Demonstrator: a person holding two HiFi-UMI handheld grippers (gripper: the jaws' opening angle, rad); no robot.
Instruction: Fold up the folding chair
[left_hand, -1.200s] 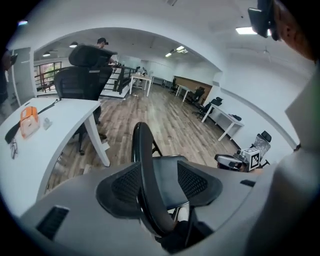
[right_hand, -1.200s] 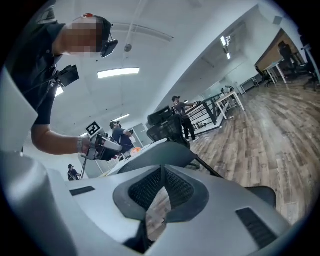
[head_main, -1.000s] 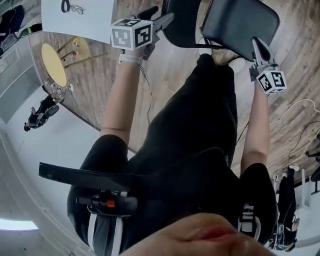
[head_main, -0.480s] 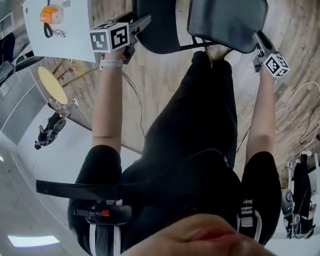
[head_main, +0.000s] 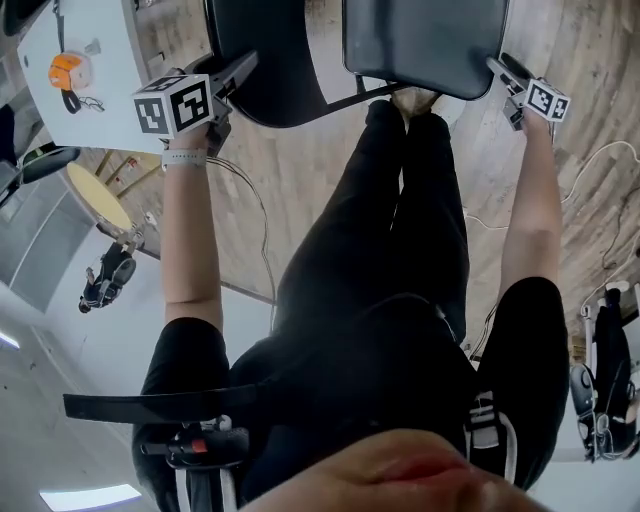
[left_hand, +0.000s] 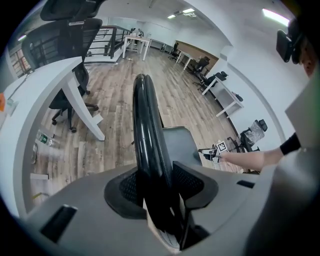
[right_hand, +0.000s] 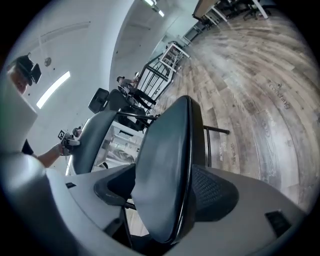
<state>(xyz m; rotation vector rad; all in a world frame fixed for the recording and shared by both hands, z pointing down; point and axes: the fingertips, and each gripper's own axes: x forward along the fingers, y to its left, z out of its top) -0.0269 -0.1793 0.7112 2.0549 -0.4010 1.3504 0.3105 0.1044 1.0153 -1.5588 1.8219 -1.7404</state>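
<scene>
The folding chair stands in front of my legs, with its black backrest (head_main: 265, 50) at the left and its dark seat (head_main: 425, 40) at the right. My left gripper (head_main: 240, 68) straddles the backrest's top rim. In the left gripper view the rim (left_hand: 145, 115) runs between the jaws of the left gripper (left_hand: 155, 185), which are closing with both pads against it. My right gripper (head_main: 497, 68) is at the seat's right edge. In the right gripper view the seat (right_hand: 165, 150) lies between the opening jaws of the right gripper (right_hand: 167, 190).
A white desk (head_main: 95, 45) with an orange object (head_main: 65, 70) stands at the far left. A round yellow table (head_main: 95, 195) is below it. Cables (head_main: 590, 215) lie on the wooden floor at the right. Office chairs (left_hand: 70, 95) stand by another desk.
Both hands have sunk toward the chair. The left gripper's jaws have come onto the backrest's rim. The right gripper has dropped away to the seat's right edge.
</scene>
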